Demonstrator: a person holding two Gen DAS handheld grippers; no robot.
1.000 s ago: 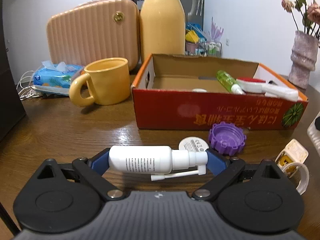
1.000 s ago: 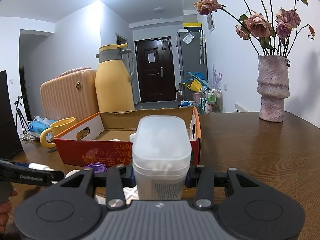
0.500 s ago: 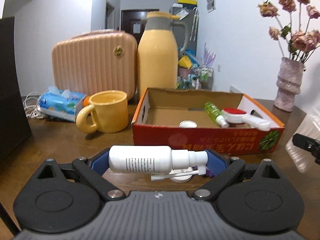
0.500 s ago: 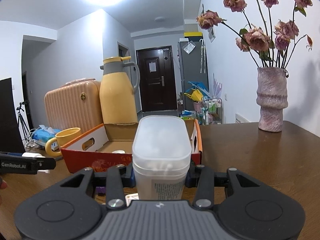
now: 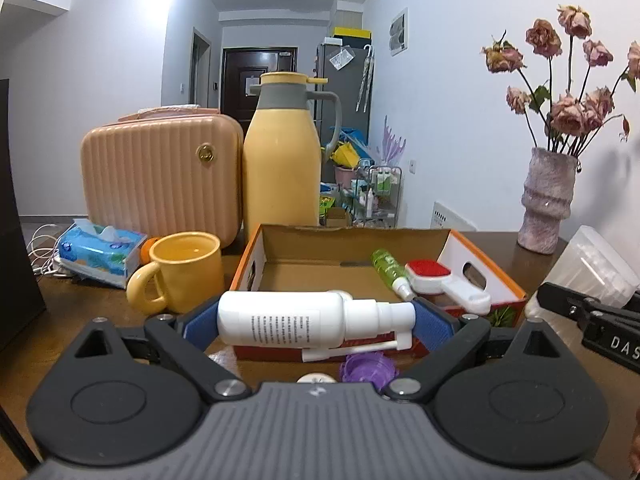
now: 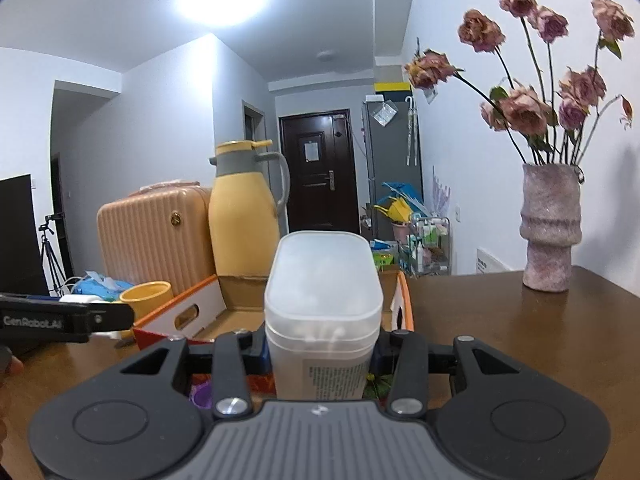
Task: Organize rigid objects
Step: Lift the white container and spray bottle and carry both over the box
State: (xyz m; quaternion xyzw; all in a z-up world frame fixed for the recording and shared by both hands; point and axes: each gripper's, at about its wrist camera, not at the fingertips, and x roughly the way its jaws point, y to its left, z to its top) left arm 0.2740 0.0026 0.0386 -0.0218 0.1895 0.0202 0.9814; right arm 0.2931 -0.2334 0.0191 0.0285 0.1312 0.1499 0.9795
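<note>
White plastic fills both claws. The left gripper point(image 5: 316, 322) is clamped on one white spray bottle with a thin nozzle arm point(image 5: 296, 318), held sideways between its two blue pads, lifted just in front of the near wall of the box. The right gripper point(image 6: 320, 354) is closed on one frosted plastic tub of cotton swabs point(image 6: 323, 312), held upright, also raised near the box's right end; the same tub shows at the far right of the left camera's view.

One orange-and-red cardboard box with white handle-hole ends point(image 5: 486, 276) sits open on the brown wooden table point(image 6: 520, 332). Inside it I count three things: one green spray bottle point(image 5: 386, 266) lying down, one white-handled brush with a red pad point(image 5: 436, 276) just right of it and touching it, and one small white round thing mostly hidden behind the held bottle.

On the table near the box's front wall lie one purple ridged cap point(image 5: 368, 366) and one white disc point(image 5: 316, 379), side by side.

To the left stand one yellow ceramic mug point(image 5: 184, 268), one blue tissue pack point(image 5: 100, 254), one ribbed peach hard case point(image 5: 160, 176) and one tall yellow thermos jug with a grey collar point(image 5: 282, 160). Far right, one mottled pink vase of dried roses point(image 5: 546, 200).
</note>
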